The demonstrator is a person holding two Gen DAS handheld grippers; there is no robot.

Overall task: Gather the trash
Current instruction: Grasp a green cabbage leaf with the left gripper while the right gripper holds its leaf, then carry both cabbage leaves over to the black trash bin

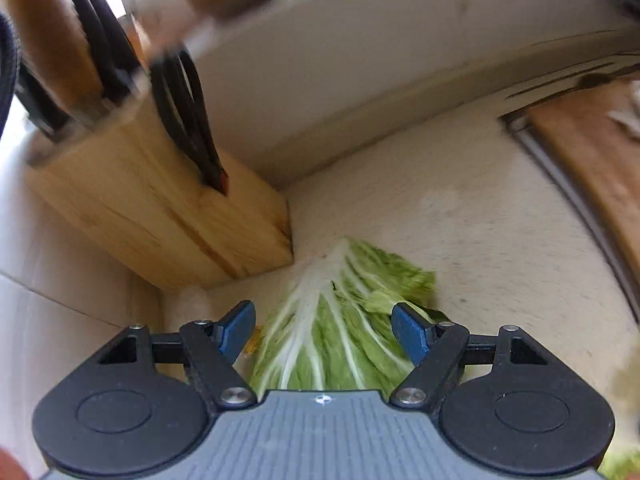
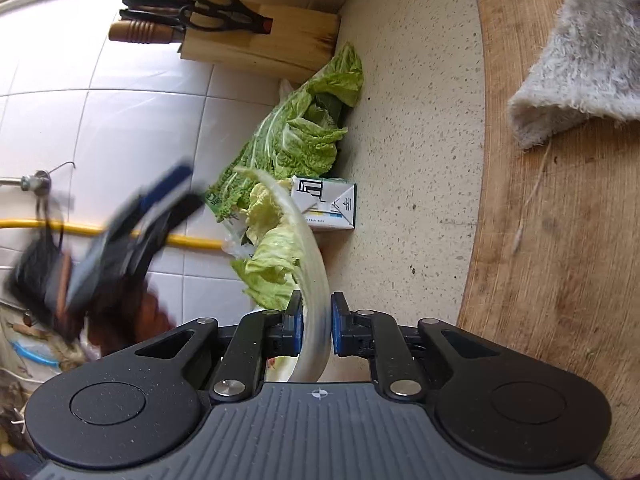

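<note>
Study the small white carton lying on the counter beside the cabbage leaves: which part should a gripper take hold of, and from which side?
Probably grip the carton across its two long flat faces, coming from the open counter side. It lies on its side, its folded end facing the camera, and cabbage leaves crowd its wall side, so that side looks blocked.

The left gripper (image 1: 323,330) points down at a speckled countertop (image 1: 460,216), its blue pads (image 1: 409,334) spread apart on either side of a cabbage leaf (image 1: 340,320) that lies below, neither pad pressing on it. To the far left stands a wooden knife block (image 1: 160,208) holding black scissors (image 1: 188,116). At the far right lies a wooden cutting board (image 1: 592,140).
</note>
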